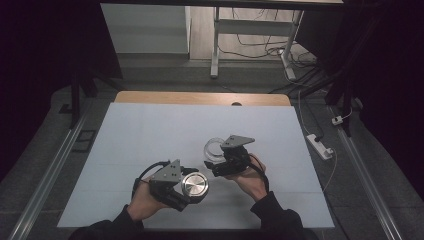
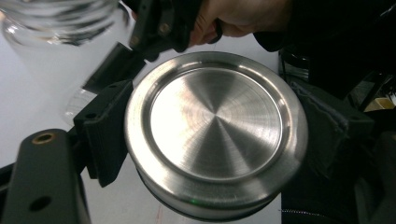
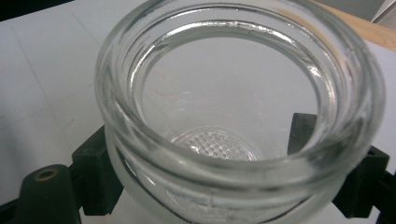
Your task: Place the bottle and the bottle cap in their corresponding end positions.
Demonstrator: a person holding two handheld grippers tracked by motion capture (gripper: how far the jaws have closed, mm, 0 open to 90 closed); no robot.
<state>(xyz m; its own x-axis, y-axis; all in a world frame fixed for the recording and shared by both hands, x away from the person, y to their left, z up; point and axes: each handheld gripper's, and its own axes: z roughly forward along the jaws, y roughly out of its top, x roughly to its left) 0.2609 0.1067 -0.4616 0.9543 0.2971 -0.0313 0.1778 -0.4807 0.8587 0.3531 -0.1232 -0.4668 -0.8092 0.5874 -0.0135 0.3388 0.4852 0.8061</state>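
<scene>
Now jar (image 3: 233,130) upright, mouth up; lid (image 2: 215,133) flat face toward cam.

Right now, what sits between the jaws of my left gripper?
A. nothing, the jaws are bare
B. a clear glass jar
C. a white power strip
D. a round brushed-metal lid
D: in the left gripper view the black jaws of the left gripper clamp the rim of the round metal lid on both sides, while the glass jar sits in the right gripper.
</scene>
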